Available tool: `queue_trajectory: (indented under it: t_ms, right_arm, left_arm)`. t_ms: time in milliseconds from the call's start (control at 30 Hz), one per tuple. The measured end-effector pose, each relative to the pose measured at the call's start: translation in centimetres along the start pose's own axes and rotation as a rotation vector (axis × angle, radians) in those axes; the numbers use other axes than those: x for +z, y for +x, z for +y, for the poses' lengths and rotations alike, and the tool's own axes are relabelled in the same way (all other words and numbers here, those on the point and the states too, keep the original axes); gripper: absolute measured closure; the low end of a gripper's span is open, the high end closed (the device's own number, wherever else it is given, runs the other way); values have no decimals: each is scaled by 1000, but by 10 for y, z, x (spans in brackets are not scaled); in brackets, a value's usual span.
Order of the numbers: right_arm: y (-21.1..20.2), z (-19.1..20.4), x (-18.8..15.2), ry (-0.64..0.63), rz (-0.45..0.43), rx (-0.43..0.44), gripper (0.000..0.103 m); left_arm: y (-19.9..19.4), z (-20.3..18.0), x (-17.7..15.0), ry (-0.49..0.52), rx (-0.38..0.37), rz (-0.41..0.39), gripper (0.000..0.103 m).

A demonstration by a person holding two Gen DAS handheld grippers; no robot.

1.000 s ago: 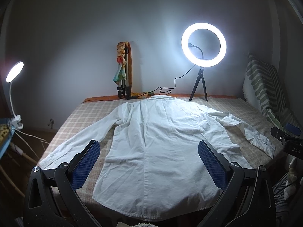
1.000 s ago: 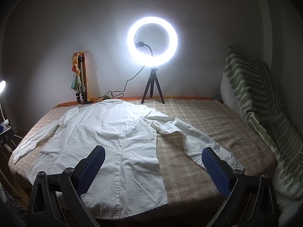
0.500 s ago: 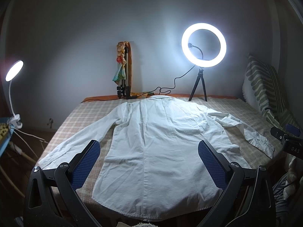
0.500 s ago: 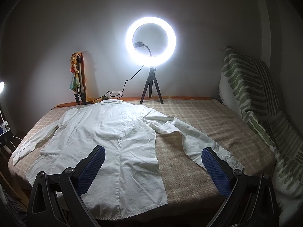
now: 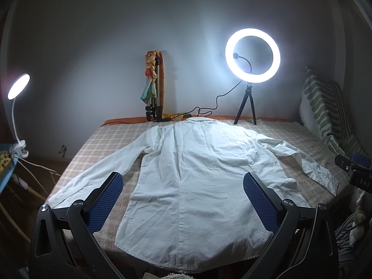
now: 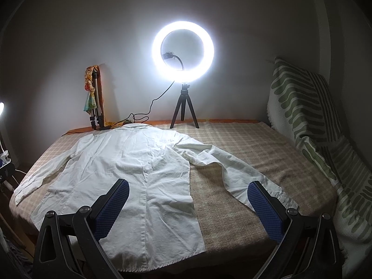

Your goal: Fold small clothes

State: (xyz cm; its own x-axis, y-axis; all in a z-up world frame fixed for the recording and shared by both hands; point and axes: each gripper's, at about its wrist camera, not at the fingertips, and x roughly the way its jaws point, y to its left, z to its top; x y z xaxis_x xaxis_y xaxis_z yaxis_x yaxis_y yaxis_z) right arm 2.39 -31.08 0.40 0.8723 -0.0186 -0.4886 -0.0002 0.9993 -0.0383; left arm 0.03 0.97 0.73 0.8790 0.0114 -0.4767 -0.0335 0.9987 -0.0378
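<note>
A white shirt point(image 5: 197, 181) lies spread flat, back up, on the checked bed point(image 6: 244, 144), collar towards the far wall and ring light point(image 6: 182, 48), hem at the near edge, so its long axis runs straight away from both tools. The left tool point(image 5: 183, 200) hangs over the hem, fingers wide apart and empty; the right tool point(image 6: 188, 204), equally spread, sits off the shirt's right edge, its right finger just beside the right sleeve's cuff point(image 6: 286, 200). That sleeve looks the right hand's nearest pick.
</note>
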Motion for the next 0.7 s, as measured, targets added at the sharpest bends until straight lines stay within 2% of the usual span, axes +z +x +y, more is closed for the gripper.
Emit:
queue_trajectory:
  t_ms: [433,633,700]
  right_arm:
    - [11,7,6,-5,-2,12,0]
    - [24,19,11,-9,20,61,0]
    - [29,24,16,-14,29,106,0]
  left_arm:
    - [8,21,0,-33,16,4,0]
    - [12,40,1,-11,42,20,0]
    - [12,52,0,-12,40,26,0]
